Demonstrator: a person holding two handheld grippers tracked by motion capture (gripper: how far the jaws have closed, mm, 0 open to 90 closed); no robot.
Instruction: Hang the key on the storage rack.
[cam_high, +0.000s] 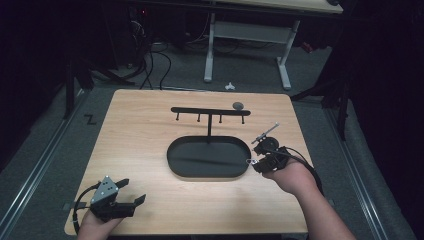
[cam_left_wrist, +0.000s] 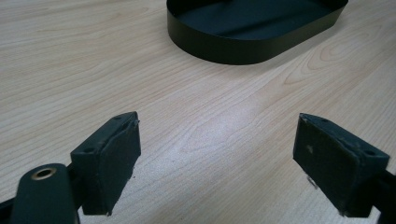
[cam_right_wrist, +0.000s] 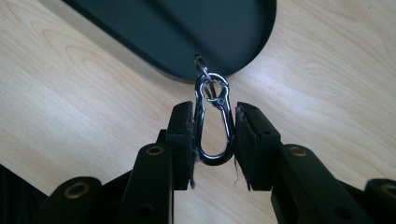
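I see the wooden surface (cam_high: 140, 150) carrying a black oval tray (cam_high: 208, 157), from whose far rim a black T-shaped hook stand (cam_high: 209, 114) rises. My left gripper (cam_high: 131, 197) sits near the surface's near-left corner, jaws wide apart over bare wood. My right gripper (cam_right_wrist: 214, 135) is clamped on a small silver carabiner (cam_right_wrist: 214, 122), just beside the tray's right end, with a tiny ring (cam_right_wrist: 202, 65) on its tip.

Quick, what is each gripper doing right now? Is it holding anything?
Left gripper: open, holding nothing, over bare table.
Right gripper: shut on a metal clip, beside the black tray.
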